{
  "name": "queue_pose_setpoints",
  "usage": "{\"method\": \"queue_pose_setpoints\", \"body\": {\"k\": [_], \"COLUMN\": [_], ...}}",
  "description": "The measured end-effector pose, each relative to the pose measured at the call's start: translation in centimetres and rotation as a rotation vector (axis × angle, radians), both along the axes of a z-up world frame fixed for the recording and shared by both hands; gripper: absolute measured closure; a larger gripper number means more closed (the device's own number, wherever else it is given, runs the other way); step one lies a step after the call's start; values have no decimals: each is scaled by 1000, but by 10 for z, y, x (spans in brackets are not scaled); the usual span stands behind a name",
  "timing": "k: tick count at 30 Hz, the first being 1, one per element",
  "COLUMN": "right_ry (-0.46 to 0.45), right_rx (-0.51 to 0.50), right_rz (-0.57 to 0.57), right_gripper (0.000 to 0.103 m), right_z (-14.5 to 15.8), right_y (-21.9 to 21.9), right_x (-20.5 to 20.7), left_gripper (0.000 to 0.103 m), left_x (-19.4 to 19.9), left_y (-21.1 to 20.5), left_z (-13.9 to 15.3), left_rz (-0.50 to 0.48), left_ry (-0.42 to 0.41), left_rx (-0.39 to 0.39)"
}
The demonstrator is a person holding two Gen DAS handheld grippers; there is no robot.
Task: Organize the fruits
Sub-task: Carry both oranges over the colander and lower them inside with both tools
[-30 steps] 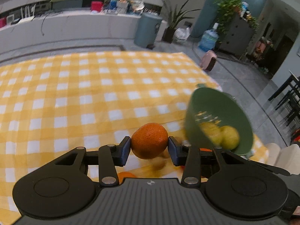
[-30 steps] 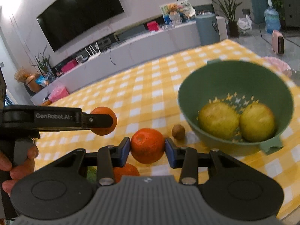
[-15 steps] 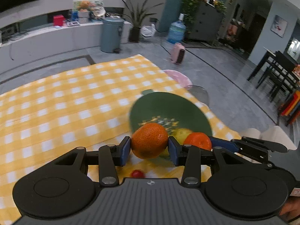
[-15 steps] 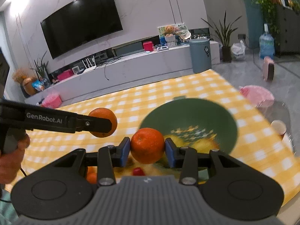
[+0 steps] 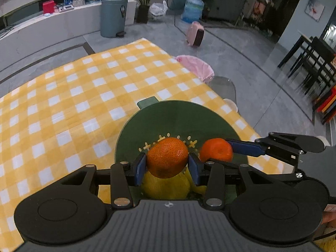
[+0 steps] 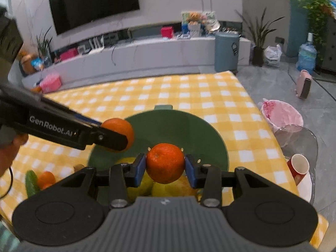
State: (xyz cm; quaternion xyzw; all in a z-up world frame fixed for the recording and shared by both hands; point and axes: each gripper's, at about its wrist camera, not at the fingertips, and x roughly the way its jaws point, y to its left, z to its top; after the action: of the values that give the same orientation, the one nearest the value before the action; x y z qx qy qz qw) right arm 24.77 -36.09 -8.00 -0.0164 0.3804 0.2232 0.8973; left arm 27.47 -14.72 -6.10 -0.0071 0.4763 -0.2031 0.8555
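Tangerines sit clamped in both our tools: left gripper (image 5: 167, 166) pinches one round orange tangerine (image 5: 167, 157), right gripper (image 6: 165, 166) another (image 6: 165, 163), both over the deep green plastic colander bowl (image 6: 174, 124). Yellow pears (image 5: 166, 185) lie beneath at six o'clock. We should lower before releasing, one at a time.

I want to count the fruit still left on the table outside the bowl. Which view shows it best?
The right wrist view: beside the green bowl at lower left lie a cucumber and a small orange, partly hidden by the tool body. The left wrist view shows only bare cloth beside the bowl, no loose fruit.
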Motion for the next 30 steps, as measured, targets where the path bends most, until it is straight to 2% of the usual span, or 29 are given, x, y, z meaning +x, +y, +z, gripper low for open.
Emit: {"method": "queue_pose_setpoints", "body": {"k": [8,16,30], "right_ry": [61,105,155], "right_rx": [-67,-144,-216], "right_rz": [100,139,127], "right_gripper": [65,65,64], "right_z": [-22,-36,-52], "right_y": [18,30,39], "right_x": [36,52,61], "left_gripper": [55,55,55], "left_x": [29,40,45], "left_y": [-4,-8,-23], "left_z": [-21,-35,-44], "left_rz": [-18,-33,-71], "left_ry": [73,125,122], "left_rx": [47,103,217]}}
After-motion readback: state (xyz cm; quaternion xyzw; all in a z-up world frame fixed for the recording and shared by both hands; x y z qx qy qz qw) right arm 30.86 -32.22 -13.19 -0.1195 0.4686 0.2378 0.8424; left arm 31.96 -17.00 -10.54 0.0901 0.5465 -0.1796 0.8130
